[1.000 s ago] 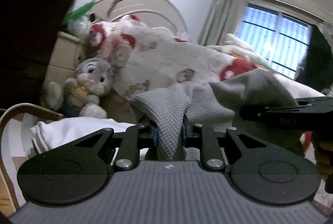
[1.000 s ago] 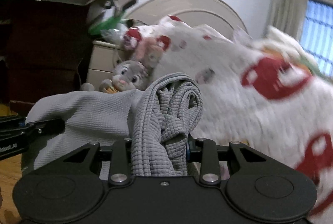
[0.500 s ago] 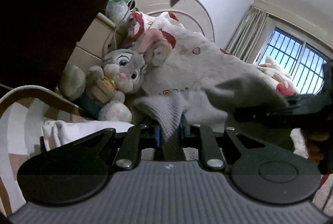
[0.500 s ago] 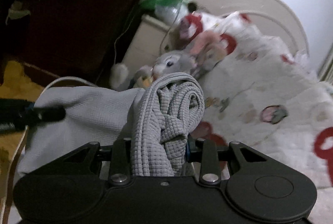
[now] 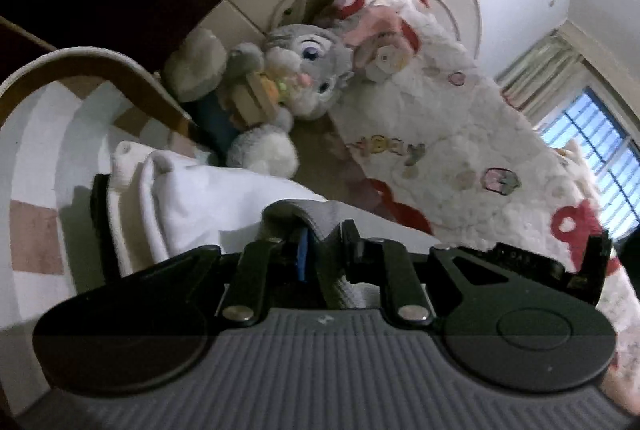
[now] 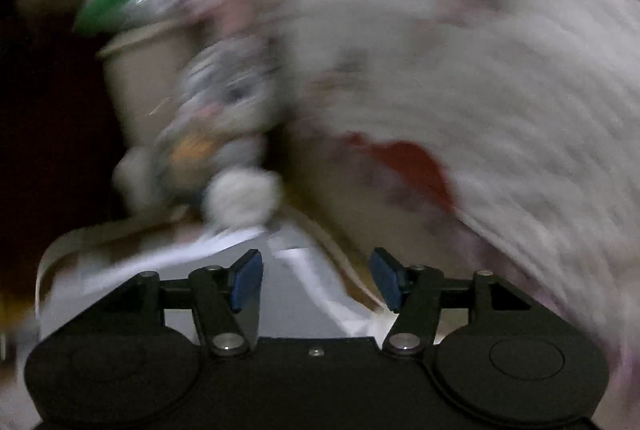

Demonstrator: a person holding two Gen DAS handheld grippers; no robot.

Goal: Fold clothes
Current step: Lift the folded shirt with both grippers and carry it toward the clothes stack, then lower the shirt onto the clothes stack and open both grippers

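Note:
In the left wrist view my left gripper (image 5: 326,246) is shut on a fold of the grey knit garment (image 5: 308,216), which lies low over a stack of folded white clothes (image 5: 192,190). A black gripper part (image 5: 588,262) pokes in at the right edge. The right wrist view is heavily blurred. In it my right gripper (image 6: 316,278) stands open, blue pads (image 6: 246,280) apart with nothing between them. A pale grey cloth (image 6: 280,302) and white cloth (image 6: 316,270) lie just below it.
A grey plush rabbit (image 5: 296,70) sits beyond the white stack, against a cream nightstand (image 5: 248,10). A white quilt with red prints (image 5: 460,134) is heaped on the right. A checked sheet (image 5: 48,150) covers the left. A barred window (image 5: 592,150) is at far right.
My right gripper has opened and let go of the grey garment. Both grippers have dropped toward the white stack, and the left one still grips the grey cloth, now lying low.

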